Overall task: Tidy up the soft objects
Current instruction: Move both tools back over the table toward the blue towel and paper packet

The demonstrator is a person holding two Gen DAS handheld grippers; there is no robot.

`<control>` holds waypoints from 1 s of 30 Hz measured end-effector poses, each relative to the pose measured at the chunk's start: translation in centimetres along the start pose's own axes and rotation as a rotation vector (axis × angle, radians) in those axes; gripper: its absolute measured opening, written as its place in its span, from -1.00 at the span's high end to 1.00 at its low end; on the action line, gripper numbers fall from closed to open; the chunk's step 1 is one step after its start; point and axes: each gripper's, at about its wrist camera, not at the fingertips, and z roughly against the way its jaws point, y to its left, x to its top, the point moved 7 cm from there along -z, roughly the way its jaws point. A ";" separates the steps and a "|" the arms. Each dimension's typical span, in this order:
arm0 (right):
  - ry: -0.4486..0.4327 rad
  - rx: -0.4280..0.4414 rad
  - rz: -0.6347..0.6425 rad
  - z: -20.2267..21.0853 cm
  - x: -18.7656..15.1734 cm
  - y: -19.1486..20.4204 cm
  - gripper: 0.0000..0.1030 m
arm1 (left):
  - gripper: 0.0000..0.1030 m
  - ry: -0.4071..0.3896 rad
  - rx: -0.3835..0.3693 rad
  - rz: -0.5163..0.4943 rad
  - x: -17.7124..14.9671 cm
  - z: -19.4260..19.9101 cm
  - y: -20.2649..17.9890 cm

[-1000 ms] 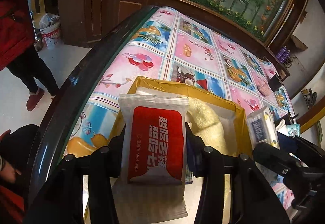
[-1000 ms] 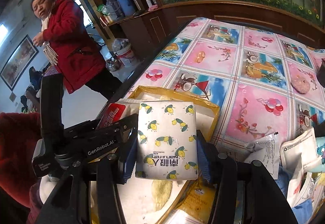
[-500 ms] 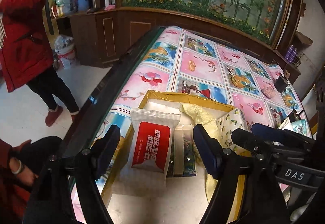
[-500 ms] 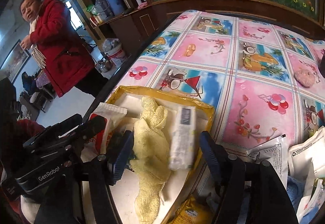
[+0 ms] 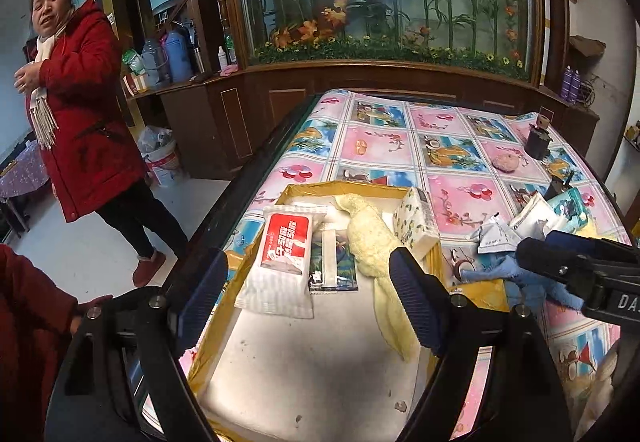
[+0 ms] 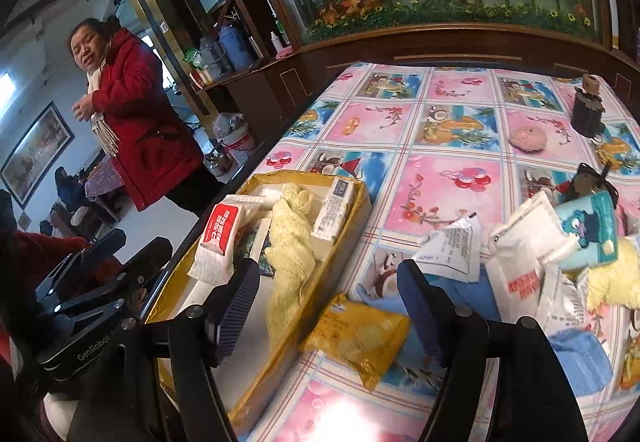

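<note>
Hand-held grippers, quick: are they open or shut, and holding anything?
Left hand-held gripper: open, holding nothing, above the tray.
Right hand-held gripper: open, holding nothing.

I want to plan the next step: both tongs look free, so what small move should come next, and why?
Probably lower the open right tongs onto the yellow packet just below them: it lies on the table beside the box, not in it.

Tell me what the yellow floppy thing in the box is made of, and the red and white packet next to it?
The yellow cloth looks like soft, fluffy terry fabric: its surface is nubbly and matte, and it droops in folds. The red and white packet looks like thin plastic film, slightly shiny, with crimped sealed ends; probably wet wipes. The box seems to be cardboard with shiny gold edges.
</note>
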 end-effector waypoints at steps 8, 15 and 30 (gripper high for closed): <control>-0.046 -0.064 -0.080 5.1 -2.7 -6.2 -0.53 | -0.62 0.027 -0.008 -0.023 -1.4 1.1 -2.5; -0.076 -0.166 -0.202 8.6 -4.4 -14.1 -0.53 | -0.62 0.077 -0.081 0.001 -2.2 0.7 -4.0; -0.086 -0.157 -0.321 9.8 -7.0 -19.8 -0.54 | -0.61 0.134 -0.327 -0.244 -1.9 -2.2 -19.6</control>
